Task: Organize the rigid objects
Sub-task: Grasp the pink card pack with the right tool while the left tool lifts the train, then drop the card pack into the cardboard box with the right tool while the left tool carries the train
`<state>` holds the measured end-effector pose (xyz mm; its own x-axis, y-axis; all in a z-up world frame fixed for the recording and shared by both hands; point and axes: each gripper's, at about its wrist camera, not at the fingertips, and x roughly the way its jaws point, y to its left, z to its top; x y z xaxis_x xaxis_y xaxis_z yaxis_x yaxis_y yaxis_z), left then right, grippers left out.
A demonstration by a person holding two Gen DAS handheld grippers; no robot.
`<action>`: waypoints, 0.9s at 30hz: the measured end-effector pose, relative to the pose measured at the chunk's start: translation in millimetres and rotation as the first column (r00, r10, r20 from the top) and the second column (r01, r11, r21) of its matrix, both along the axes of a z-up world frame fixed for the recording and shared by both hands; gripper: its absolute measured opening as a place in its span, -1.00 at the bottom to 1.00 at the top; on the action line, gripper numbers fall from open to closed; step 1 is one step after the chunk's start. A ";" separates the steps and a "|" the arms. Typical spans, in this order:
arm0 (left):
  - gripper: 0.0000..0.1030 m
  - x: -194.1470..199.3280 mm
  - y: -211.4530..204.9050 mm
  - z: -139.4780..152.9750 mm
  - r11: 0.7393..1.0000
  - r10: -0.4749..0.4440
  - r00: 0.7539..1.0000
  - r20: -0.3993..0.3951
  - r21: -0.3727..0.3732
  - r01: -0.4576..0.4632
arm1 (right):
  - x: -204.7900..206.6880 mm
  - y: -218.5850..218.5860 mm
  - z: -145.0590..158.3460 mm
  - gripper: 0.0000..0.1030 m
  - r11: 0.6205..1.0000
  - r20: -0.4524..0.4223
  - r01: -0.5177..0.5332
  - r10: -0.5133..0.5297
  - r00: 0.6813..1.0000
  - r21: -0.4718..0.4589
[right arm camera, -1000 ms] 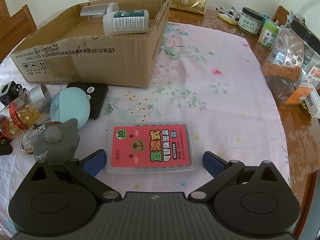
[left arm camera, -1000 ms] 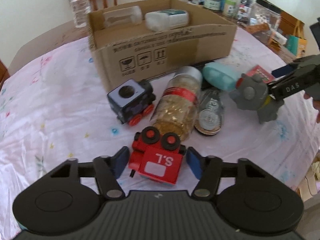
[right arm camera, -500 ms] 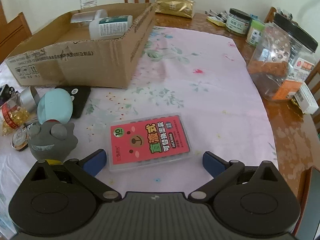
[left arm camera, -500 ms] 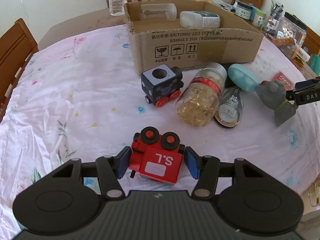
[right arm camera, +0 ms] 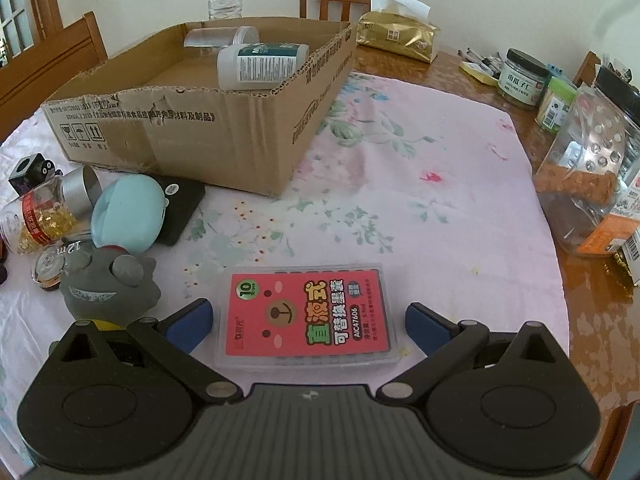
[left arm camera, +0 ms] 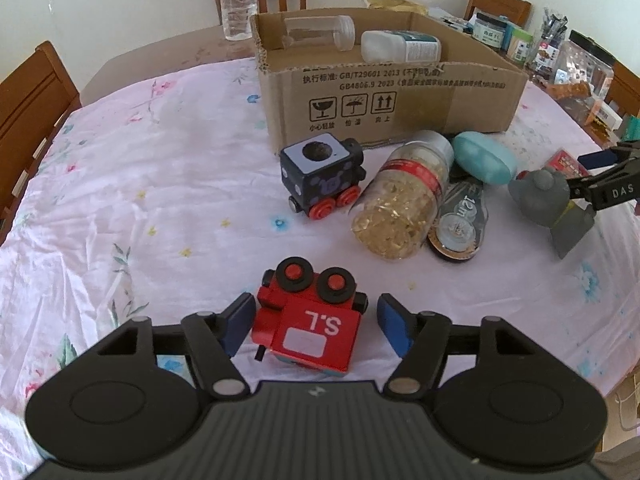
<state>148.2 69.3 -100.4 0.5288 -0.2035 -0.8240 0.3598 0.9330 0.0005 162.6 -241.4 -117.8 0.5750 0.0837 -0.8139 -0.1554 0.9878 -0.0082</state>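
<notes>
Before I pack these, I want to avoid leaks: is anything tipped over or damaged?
The red train lies tipped, wheels sideways. The capsule jar lies on its side, nothing spilled. The cardboard box has a torn front rim.

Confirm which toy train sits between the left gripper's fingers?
The red train marked S.L, tipped wheels-up inside the open left gripper. The black train sits upright by the cardboard box.

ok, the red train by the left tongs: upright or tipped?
Tipped. The red train lies on its side on the tablecloth, wheels pointing toward the box, "S.L" panel up, between the open left tongs.
</notes>
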 end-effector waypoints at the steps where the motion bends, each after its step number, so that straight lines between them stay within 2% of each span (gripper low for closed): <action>1: 0.32 -0.5 0.1 -0.4 1.000 -0.007 1.000 0.007 -0.002 0.007 | -0.2 -0.1 -0.1 1.00 1.000 0.001 -0.002 0.002 1.000 0.001; 3: 0.33 -0.8 0.8 -0.7 1.000 -0.012 1.000 0.011 -0.004 0.012 | 1.0 0.1 0.5 1.00 1.000 -0.001 -0.011 0.011 1.000 -0.001; 5: 0.33 -1.2 1.2 -0.4 1.000 -0.017 1.000 0.010 -0.002 0.017 | 1.1 0.9 2.3 0.86 1.000 0.005 -0.021 0.021 1.000 -0.006; 7: 0.32 -1.3 1.9 -0.2 1.000 -0.024 1.000 0.007 -0.002 0.024 | 1.3 1.5 3.5 0.82 0.999 0.002 -0.033 0.033 0.999 -0.012; 10: 0.24 -0.9 2.4 1.2 0.999 -0.042 0.999 0.001 -0.001 0.042 | 0.7 1.2 3.9 0.82 0.999 -0.003 -0.033 0.033 0.999 -0.010; 13: 0.06 0.3 2.5 3.2 0.998 -0.062 0.998 -0.007 -0.002 0.062 | 1.8 0.7 4.5 0.82 1.000 -0.014 -0.028 0.028 0.999 -0.011; 21: 0.04 5.5 1.2 7.1 0.998 -0.049 0.998 -0.037 0.035 0.051 | 0.1 -4.7 11.4 0.82 1.000 -0.023 -0.010 0.009 1.000 -0.024; 27: 0.04 8.5 1.2 18.3 0.998 -0.052 0.997 -0.053 0.043 0.055 | -0.8 -9.4 30.4 0.82 1.000 -0.018 -0.015 0.015 1.000 -0.018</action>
<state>156.7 70.5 -82.1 0.4741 -0.1926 -0.8591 0.4099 0.9119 0.0218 161.8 -250.8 -87.4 0.5591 0.0772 -0.8255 -0.1704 0.9851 -0.0232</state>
